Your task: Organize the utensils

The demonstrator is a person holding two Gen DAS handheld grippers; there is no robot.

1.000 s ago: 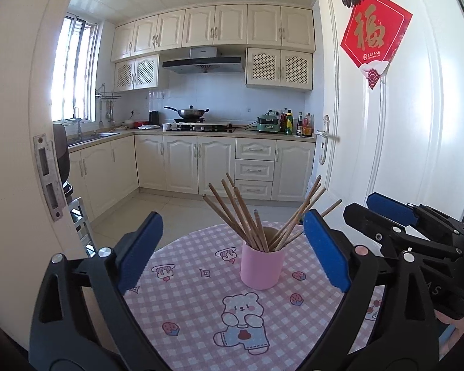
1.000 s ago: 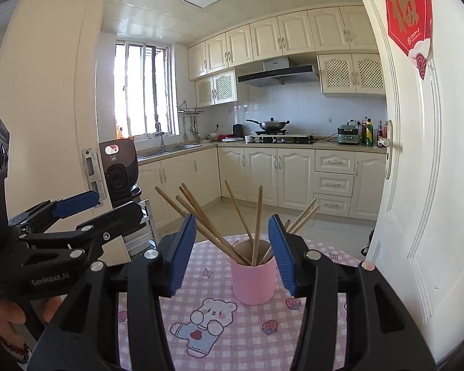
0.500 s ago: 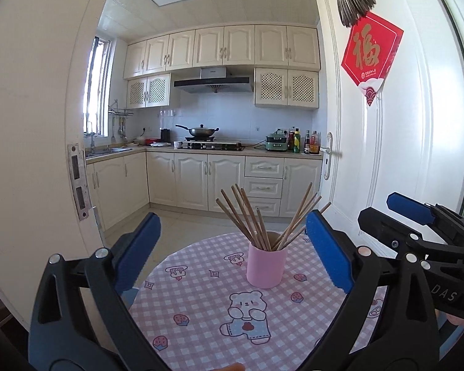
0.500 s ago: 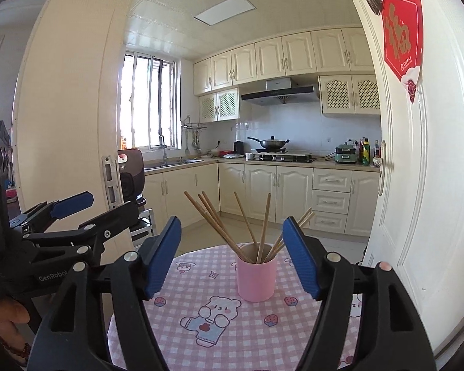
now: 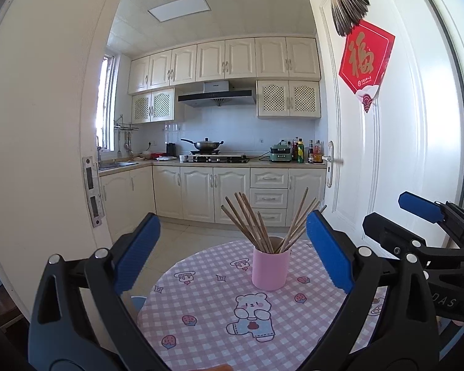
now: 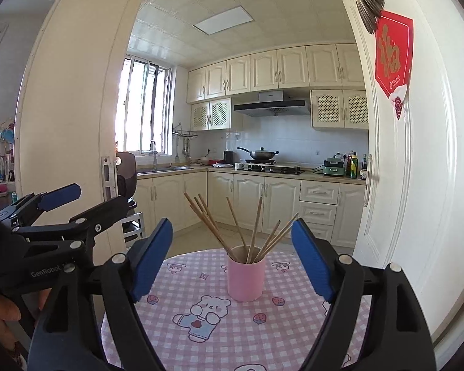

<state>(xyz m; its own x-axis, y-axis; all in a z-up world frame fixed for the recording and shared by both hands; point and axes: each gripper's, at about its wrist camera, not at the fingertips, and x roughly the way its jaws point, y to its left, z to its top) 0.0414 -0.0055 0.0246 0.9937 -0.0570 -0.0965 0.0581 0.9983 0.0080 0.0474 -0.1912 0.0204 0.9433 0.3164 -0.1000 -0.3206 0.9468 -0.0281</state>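
Observation:
A pink cup (image 5: pixel 270 268) stands upright on a round table with a pink checked cloth (image 5: pixel 207 324). Several wooden chopsticks (image 5: pixel 250 221) stand in it, fanned out. My left gripper (image 5: pixel 232 253) is open and empty, held back from the cup and above the table. The cup also shows in the right wrist view (image 6: pixel 246 278) with its chopsticks (image 6: pixel 229 228). My right gripper (image 6: pixel 232 255) is open and empty, also back from the cup. Each gripper appears at the edge of the other's view: the right one (image 5: pixel 417 213) and the left one (image 6: pixel 62 198).
A white door (image 5: pixel 386 154) with a red paper sign (image 5: pixel 366 61) stands open just right of the table. A white door frame (image 5: pixel 46 154) stands at the left. Kitchen cabinets (image 5: pixel 219 198) and a stove with a wok (image 5: pixel 205 146) lie beyond.
Both grippers have drawn back and up from the cup, which looks smaller and farther now. The right gripper's jaws have widened. The cup and chopsticks have not moved.

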